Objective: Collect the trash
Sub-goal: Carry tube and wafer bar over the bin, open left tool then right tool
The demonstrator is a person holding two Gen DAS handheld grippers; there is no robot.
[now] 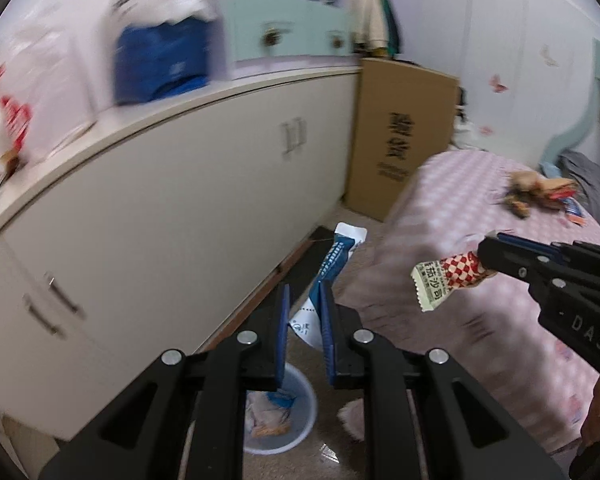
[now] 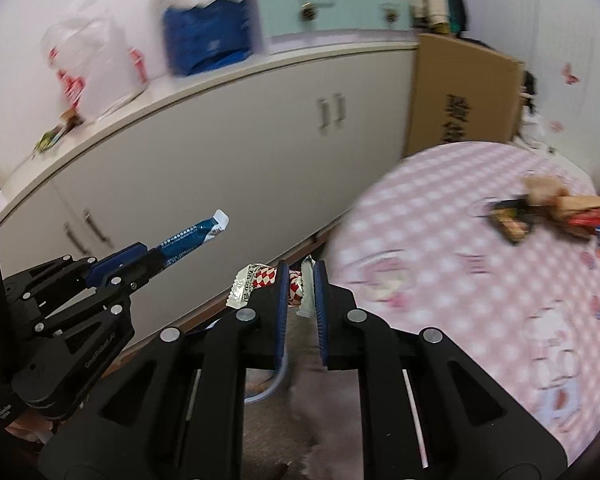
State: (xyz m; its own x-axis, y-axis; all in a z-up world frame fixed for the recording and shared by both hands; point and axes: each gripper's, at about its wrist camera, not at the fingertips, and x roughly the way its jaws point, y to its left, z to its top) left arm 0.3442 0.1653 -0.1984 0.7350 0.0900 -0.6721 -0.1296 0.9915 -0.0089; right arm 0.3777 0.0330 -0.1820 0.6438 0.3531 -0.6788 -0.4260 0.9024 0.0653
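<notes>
The left gripper [image 1: 305,300] has its jaws pinched narrow on a blue and white wrapper [image 1: 332,260], which sticks out past the tips. Below those jaws a pale bin [image 1: 300,420] sits on the floor with scraps inside. The right gripper [image 2: 302,284] has its jaws clamped on a red-checked sachet [image 2: 260,280]. Beyond them, more litter [image 2: 556,208] lies on the pink bed [image 2: 440,240].
</notes>
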